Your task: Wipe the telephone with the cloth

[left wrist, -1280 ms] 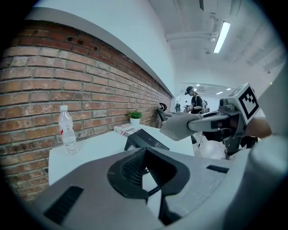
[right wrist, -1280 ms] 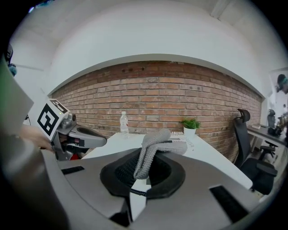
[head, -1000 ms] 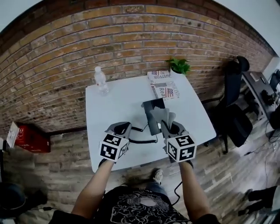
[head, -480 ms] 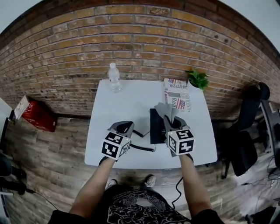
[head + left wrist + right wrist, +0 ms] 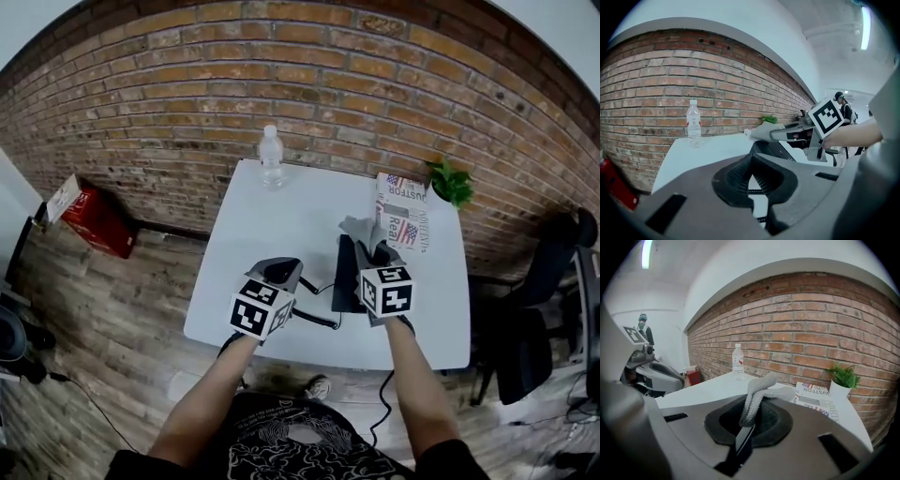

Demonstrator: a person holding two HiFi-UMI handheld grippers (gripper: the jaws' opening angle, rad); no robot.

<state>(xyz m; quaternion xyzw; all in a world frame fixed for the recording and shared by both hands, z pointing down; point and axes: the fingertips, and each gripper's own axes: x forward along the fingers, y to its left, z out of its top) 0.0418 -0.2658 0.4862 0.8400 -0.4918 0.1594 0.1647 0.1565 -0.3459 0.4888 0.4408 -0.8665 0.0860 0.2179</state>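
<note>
The black telephone (image 5: pixel 345 274) lies on the white table (image 5: pixel 281 216), and its coiled cord (image 5: pixel 315 317) trails toward the near edge. My right gripper (image 5: pixel 371 251) is shut on a grey cloth (image 5: pixel 359 230), whose bunched end hangs over the far part of the telephone. In the right gripper view the cloth (image 5: pixel 759 390) sticks up out of that gripper (image 5: pixel 747 420). My left gripper (image 5: pixel 281 269) hovers just left of the telephone, shut and holding nothing. In the left gripper view, the telephone (image 5: pixel 774 148) and the cloth (image 5: pixel 759 132) show beyond the left gripper (image 5: pixel 752 158).
A water bottle (image 5: pixel 272 157) stands at the table's far edge. A newspaper (image 5: pixel 405 211) and a small potted plant (image 5: pixel 451 183) sit at the far right corner. A brick wall runs behind. A red box (image 5: pixel 94 220) is on the floor at left, a dark chair (image 5: pixel 548 281) at right.
The head view has swung, so the table now sits further right in the picture. Both grippers keep about the same places beside and over the telephone.
</note>
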